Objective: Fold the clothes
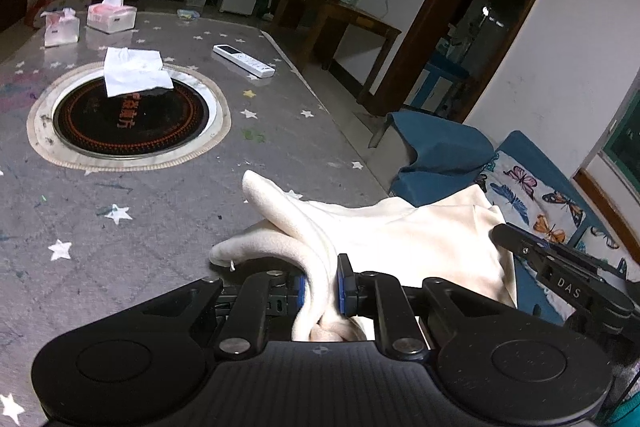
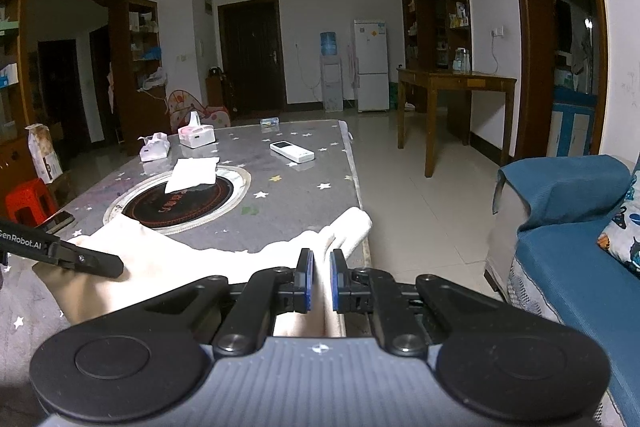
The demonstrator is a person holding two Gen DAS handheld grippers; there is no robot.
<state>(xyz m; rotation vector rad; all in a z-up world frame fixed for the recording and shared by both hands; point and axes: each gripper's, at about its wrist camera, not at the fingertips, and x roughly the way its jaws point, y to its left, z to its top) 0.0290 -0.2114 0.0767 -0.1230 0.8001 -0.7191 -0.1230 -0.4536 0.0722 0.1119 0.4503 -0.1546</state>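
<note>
A cream garment (image 1: 404, 239) lies at the near right corner of the grey star-patterned table (image 1: 160, 211). My left gripper (image 1: 322, 281) is shut on a bunched fold of it, with cloth rising between the blue pads. In the right wrist view the same cream garment (image 2: 168, 259) spreads across the table's near edge. My right gripper (image 2: 322, 281) is shut on its edge, a cloth strip pinched between the pads. The other gripper's fingers show in the left wrist view (image 1: 560, 267) and in the right wrist view (image 2: 80, 259).
A round black hotplate (image 1: 128, 115) is set in the table, with a white tissue (image 1: 134, 71) on it. A white remote (image 1: 244, 61) and tissue packs (image 1: 112, 15) lie further back. A blue sofa (image 2: 576, 259) stands at the right, and a wooden side table (image 2: 452, 83) beyond.
</note>
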